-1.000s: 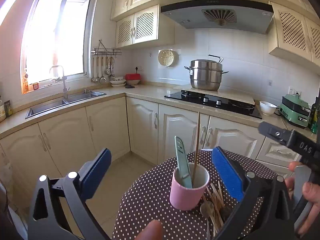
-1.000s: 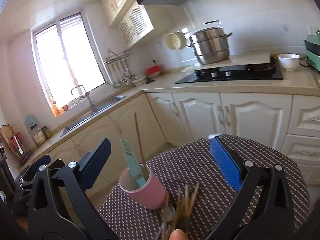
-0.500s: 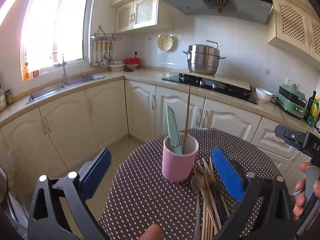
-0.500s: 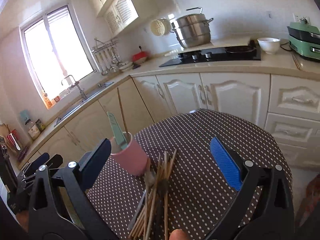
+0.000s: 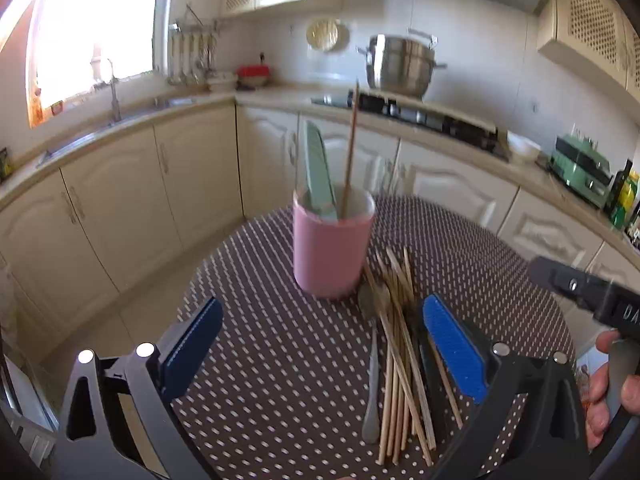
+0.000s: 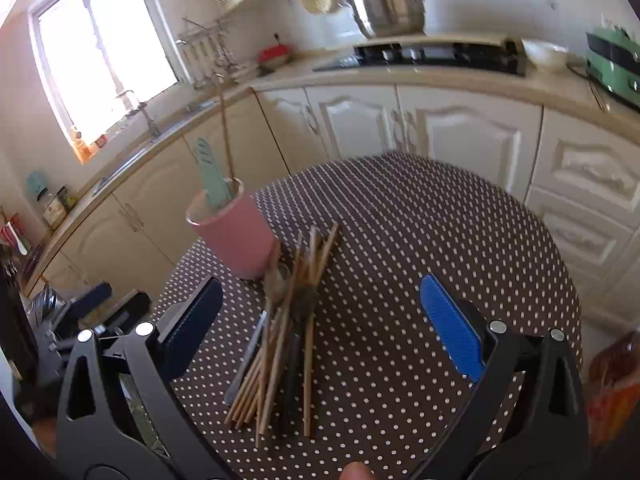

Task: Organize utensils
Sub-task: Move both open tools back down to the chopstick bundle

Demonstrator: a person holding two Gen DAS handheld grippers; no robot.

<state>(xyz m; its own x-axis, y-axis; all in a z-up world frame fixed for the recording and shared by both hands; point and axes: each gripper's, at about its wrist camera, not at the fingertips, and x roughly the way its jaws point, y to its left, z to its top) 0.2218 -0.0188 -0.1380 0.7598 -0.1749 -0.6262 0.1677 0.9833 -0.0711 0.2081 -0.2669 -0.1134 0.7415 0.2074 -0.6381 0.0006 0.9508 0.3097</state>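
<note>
While both claws hang wide and empty above the desk (image 5: 256,280), the step in hand looks like lifting one piece from the loose bundle of chopsticks (image 5: 400,344) and dropping it into the pink cup (image 5: 330,248). The left claw (image 5: 320,344) hovers with its blue pads either side of the bundle's near end; the right claw (image 6: 320,320) frames the same pile from the other side. To do this well, I would come down on a single stick at the outer edge of the heap, near its free end, and close gently so neighbours are not dragged along. A metal spoon (image 5: 372,360) lies touching the sticks on their left, and something dark sits among them, too blurred to name. The cup stands just beyond the bundle's far tips, already holding a green utensil (image 5: 318,176) and one upright stick (image 5: 350,148), which narrow the opening.
</note>
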